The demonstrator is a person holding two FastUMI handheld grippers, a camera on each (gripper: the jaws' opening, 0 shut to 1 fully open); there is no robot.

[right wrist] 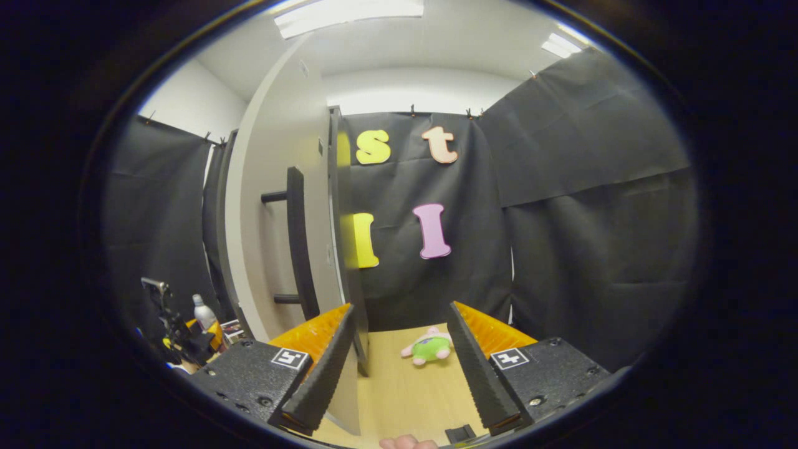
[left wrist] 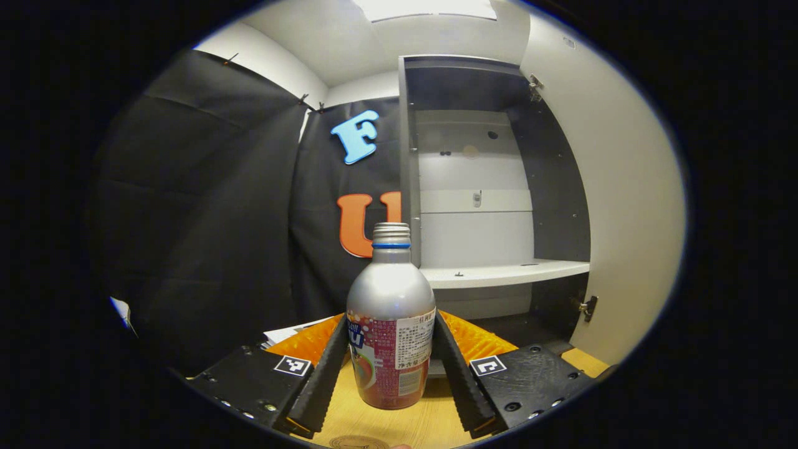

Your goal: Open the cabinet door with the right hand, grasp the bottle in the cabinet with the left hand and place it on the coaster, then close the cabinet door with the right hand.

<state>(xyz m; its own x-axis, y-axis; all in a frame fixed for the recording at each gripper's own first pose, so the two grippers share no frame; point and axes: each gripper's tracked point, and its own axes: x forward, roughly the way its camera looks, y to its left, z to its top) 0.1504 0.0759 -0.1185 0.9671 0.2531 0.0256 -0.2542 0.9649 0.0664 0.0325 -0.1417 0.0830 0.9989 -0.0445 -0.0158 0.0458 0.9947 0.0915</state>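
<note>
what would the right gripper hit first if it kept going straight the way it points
Probably nothing soon: the right gripper is open over bare table, with the plush toy next in line and the cloth wall behind. The door edge stands just left; depth is unclear.

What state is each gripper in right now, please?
Left gripper: closed on the silver bottle, both fingers against its sides, above the wooden tabletop.
Right gripper: open, holding nothing, beside the open cabinet door.

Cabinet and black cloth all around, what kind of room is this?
Probably a small test booth, not a home: black cloth walls, one cabinet on a wooden table.
</note>
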